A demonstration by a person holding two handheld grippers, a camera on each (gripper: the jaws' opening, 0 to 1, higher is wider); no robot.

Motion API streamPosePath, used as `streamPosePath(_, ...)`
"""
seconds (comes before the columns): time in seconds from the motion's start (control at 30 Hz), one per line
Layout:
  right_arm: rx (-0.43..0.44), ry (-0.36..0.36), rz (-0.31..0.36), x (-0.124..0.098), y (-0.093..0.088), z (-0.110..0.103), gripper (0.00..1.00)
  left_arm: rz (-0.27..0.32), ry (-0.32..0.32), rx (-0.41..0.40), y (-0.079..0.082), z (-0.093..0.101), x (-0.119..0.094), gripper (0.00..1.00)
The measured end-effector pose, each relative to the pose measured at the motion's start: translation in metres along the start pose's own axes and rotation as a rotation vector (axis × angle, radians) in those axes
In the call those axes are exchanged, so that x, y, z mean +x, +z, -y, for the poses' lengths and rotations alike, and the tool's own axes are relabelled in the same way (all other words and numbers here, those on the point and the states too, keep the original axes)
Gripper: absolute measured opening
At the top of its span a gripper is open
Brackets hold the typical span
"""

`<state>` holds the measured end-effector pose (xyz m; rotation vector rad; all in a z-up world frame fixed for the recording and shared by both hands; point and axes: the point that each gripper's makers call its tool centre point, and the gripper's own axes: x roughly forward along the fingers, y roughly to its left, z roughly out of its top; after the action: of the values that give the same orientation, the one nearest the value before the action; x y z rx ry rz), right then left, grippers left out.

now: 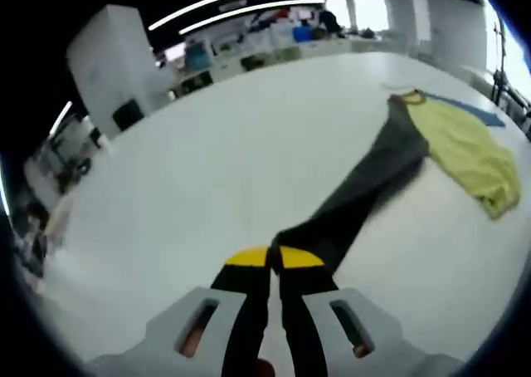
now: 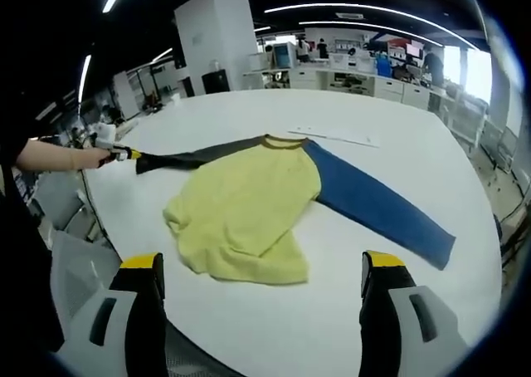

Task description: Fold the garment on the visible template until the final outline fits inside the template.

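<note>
I'm pinching the garment's dark sleeve in my left gripper's closed jaws; my right gripper, jaws gaping empty, is hovering near its yellow body on the worktop.

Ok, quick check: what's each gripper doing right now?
Left gripper: shut on the end of the dark sleeve of the shirt.
Right gripper: open, holding nothing, facing the shirt.

I can read no writing anywhere: nothing on my garment, nothing on the white table under it, and the far shelves at twelve o'clock are too small and blurred to make out any labels
</note>
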<state>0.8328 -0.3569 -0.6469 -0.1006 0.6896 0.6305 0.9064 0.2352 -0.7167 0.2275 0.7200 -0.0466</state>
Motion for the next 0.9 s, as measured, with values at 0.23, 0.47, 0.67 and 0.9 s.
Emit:
streamPosePath(0.23, 0.008, -0.013, -0.007, -0.001, -0.001, 0.001, 0.98, -0.021, -0.021, -0.066, -0.006, 0.000, 0.008, 0.00)
streamPosePath(0.47, 0.007, -0.015, -0.013, 0.002, -0.001, -0.003, 0.98, -0.048, -0.041, -0.087, -0.013, 0.000, 0.017, 0.00)
streamPosePath(0.67, 0.007, -0.017, -0.017, 0.003, 0.000, -0.004, 0.98, -0.062, -0.052, -0.094, -0.017, 0.000, 0.021, 0.00)
streamPosePath(0.9, 0.008, -0.016, -0.022, 0.006, -0.001, -0.004, 0.98, -0.077, -0.065, -0.108, -0.020, 0.002, 0.023, 0.00)
